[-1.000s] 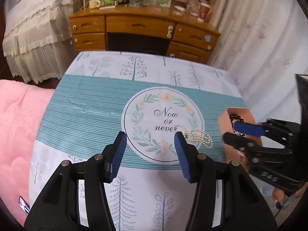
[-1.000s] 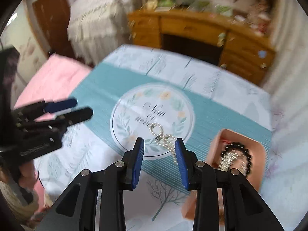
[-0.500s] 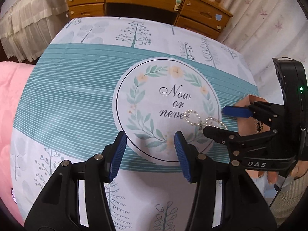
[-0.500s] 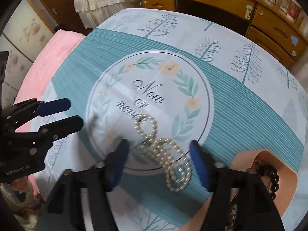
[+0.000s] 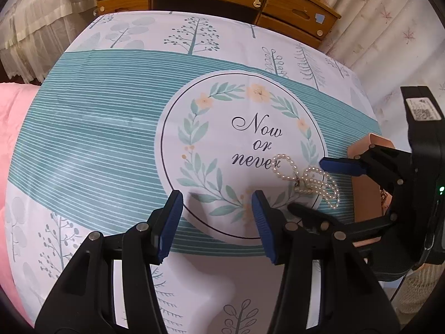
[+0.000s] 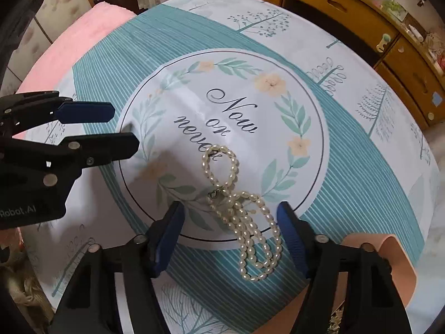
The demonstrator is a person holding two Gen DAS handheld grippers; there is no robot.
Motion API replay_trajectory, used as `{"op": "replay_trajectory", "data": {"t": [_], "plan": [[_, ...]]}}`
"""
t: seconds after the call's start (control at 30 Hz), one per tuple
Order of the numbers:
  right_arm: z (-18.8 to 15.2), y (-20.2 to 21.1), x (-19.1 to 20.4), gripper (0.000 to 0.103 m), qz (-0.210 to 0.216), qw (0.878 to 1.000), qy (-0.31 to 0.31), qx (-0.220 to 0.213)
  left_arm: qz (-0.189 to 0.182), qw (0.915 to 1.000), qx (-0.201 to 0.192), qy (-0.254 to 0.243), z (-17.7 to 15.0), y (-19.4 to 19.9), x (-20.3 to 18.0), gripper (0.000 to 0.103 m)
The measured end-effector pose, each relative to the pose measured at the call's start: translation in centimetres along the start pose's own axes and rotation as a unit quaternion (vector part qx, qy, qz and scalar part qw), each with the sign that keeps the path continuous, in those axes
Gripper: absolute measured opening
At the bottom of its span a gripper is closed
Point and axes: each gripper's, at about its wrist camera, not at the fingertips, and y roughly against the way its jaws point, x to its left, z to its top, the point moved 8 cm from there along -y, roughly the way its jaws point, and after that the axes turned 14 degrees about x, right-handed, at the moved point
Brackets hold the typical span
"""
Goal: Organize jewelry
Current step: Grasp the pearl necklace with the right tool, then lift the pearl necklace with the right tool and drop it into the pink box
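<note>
Tree-printed cloth covered the surface [image 6: 361, 150]. Nearest, the right gripper [image 6: 230, 239] gaped wide, empty, straddling the coiled pearl necklace [image 6: 244, 222]; beside it sat a pink tray [image 6: 400, 258]. Farther left, the left gripper [image 5: 217, 222] hovered open, holding nothing.

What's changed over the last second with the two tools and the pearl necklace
The right tool moved away from the pink tray and came down over the pearl necklace, its jaws opening wider to straddle the strands; nothing is gripped yet. The left tool dipped closer to the tablecloth, still open and empty. The necklace lies in the same place, untouched.
</note>
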Motion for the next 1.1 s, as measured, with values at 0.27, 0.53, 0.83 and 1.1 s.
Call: {"op": "replay_trajectory", "data": {"t": [0.27, 0.53, 0.83, 1.1], "plan": [[-0.1, 0.9, -1.6, 0.013, -0.001, 0.999, -0.041, -0.012, -0.004, 1.0, 0.002, -0.005, -0.3, -0.2, -0.4, 0.048], [-0.1, 1.8, -0.7, 0.008, 0.023, 0.995, -0.086, -0.048, -0.002, 0.9999, -0.009, -0.006, -0.6, 1.0, 0.0, 0.048], [-0.8, 7.9, 0.2, 0.008, 0.043, 0.985, -0.108, -0.126, -0.002, 0.9995, -0.026, -0.019, -1.4, 3.5, -1.2, 0.048], [-4.6, 17.5, 0.4, 0.008, 0.045, 0.963, -0.136, -0.229, -0.003, 0.9973, -0.058, -0.045, -2.6, 7.6, -4.4, 0.048]]}}
